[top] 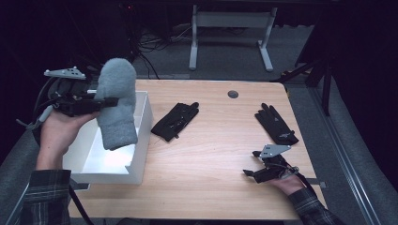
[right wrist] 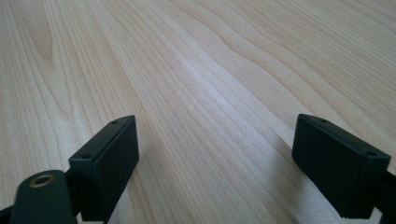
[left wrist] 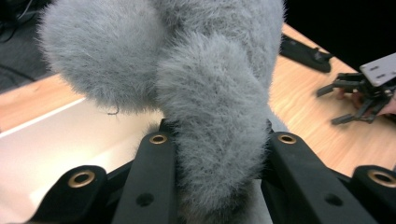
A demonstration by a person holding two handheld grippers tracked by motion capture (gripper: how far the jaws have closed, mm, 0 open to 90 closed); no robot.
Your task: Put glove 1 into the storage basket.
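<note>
The wooden table (top: pixel 220 154) is filling the middle of the high view, its pale grain running under the right gripper's jaws in the right gripper view. At the left of the high view a white box (top: pixel 141 136) is sitting on the table's left end, open at the top; what can be seen of its inside is showing bare white walls and floor, though part of it is lying hidden behind the mitten. In the left gripper view the box's white interior (left wrist: pixel 56 149) is spreading across the lower left of the frame.

A fluffy grey mitten (top: pixel 115 101) is hanging above the box in the upper left of the high view, its lower end dangling over the opening, clear of the box floor as far as can be told. The left gripper (top: pixel 101 102) is clamping the mitten at about mid-length, held level by the person's left hand (top: pixel 58 131); in the left gripper view both black jaws are pressing into the grey pile (left wrist: pixel 215 140).

Two black gloves are lying flat on the table: one (top: pixel 176 121) just right of the box near the centre, the other (top: pixel 277 124) toward the right edge.

The right gripper (top: pixel 256 164) is resting low at the lower right of the high view, its jaws standing wide apart with nothing but wood between them.
</note>
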